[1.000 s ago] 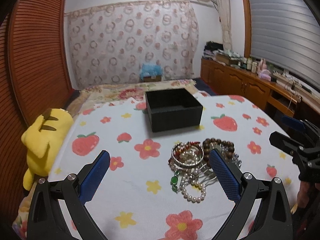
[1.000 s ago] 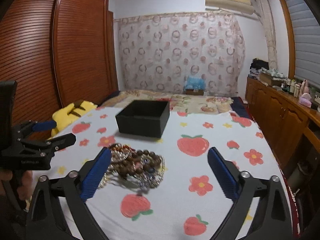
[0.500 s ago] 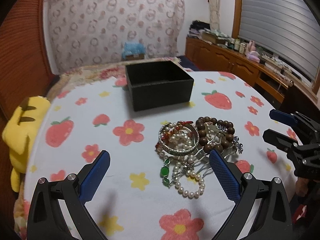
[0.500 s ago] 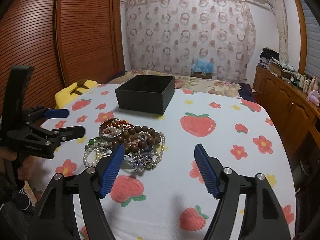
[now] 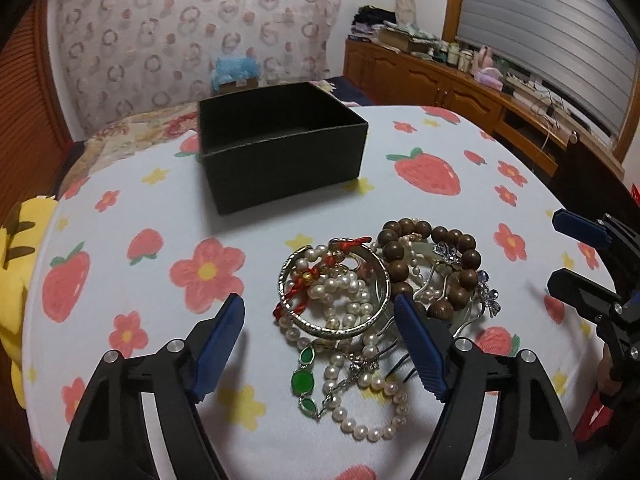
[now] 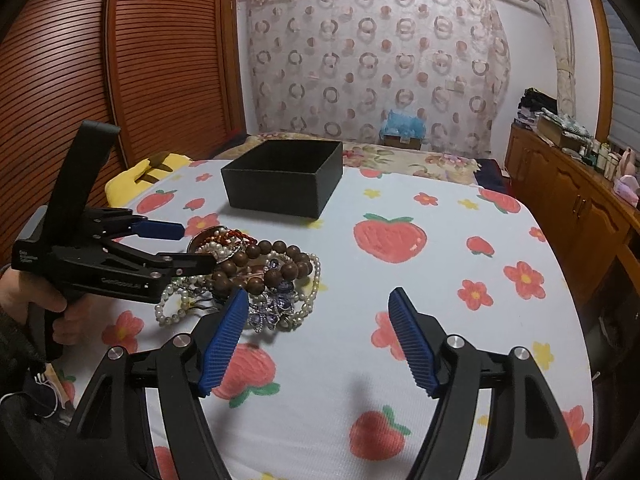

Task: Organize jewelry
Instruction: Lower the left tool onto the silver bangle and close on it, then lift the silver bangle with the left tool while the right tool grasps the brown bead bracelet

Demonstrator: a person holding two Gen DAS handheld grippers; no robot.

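Our left jaws are closing, the blue pads still apart and pressing on nothing; the left gripper (image 5: 320,332) hangs over the near edge of the jewelry pile (image 5: 376,300), and between its fingers we see a silver bangle (image 5: 334,294) lying over pearl strands and a red cord. Its right pad sits at about 3 o'clock of the bangle, just beside the wooden bead bracelet (image 5: 432,264); we cannot tell whether that pad touches any piece. At 6 o'clock of the bangle a chain with green stones (image 5: 303,380) and a loop of pearls (image 5: 372,412) trail toward us.

Our right jaws stand spread and hold nothing; the right gripper (image 6: 316,336) hovers above bare cloth, with the pile at its 10 o'clock, the left pad just in front of a purple flower piece (image 6: 272,312). In this view the left gripper comes in from 9 o'clock, one hand (image 6: 36,300) around its handle, its fingers over the pile's far side.

The whole pile rests on the table (image 5: 460,152), covered in a white cloth printed with strawberries and flowers. At 12 o'clock of the pile, a little apart, stands an open black box (image 5: 280,152); what we can see of its inside holds nothing. A yellow plush toy (image 5: 16,272) lies at the table's 9 o'clock edge
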